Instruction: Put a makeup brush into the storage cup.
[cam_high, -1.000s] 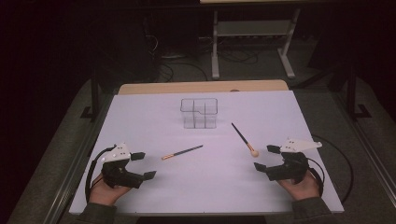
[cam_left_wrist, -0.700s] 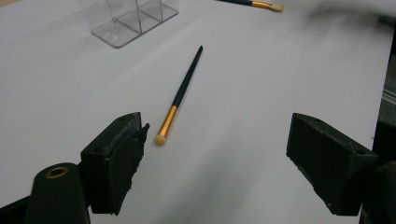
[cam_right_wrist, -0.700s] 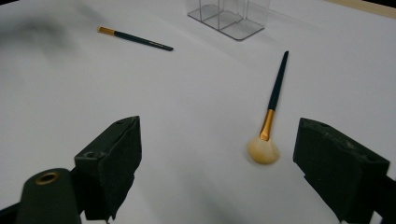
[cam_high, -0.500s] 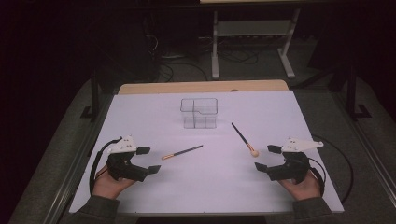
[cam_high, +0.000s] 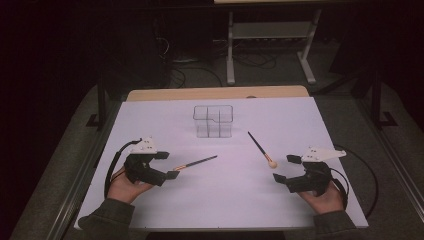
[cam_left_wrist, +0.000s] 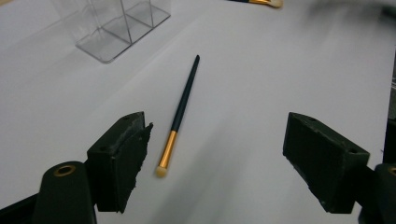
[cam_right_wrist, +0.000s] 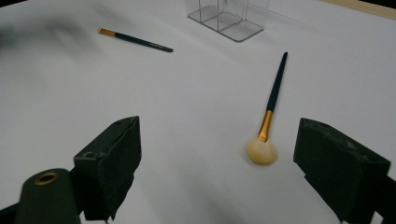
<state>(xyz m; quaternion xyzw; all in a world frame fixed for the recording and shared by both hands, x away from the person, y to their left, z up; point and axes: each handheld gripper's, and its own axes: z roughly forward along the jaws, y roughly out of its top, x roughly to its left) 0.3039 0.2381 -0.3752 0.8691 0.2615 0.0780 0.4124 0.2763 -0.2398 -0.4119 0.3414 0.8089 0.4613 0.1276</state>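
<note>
A thin make-up brush with a dark green handle, a gold band and a small pale tip (cam_left_wrist: 177, 119) lies flat on the white surface (cam_high: 225, 200), on its left half, a little nearer the front edge than the back. The left tongs (cam_high: 167, 165) are spread wide, with the brush's pale tip lying between the jaws but not touched.

This brush is judged to be very light, stiff along the handle and soft only at the tip. The smooth round handle may roll or slip, so it is best taken at the gold band or the middle of the handle, not at the soft hairs, which could be bent.

A second dark green brush with a gold band and a fluffy cream head (cam_right_wrist: 267, 126) lies on the right half of the surface. The right tongs (cam_high: 287, 168) are spread wide too, close to that fluffy head and holding nothing.

A clear plastic box with small compartments (cam_high: 213, 120) stands near the middle of the back edge, well apart from both brushes. Nothing lies in the way between the brushes and the box.
</note>
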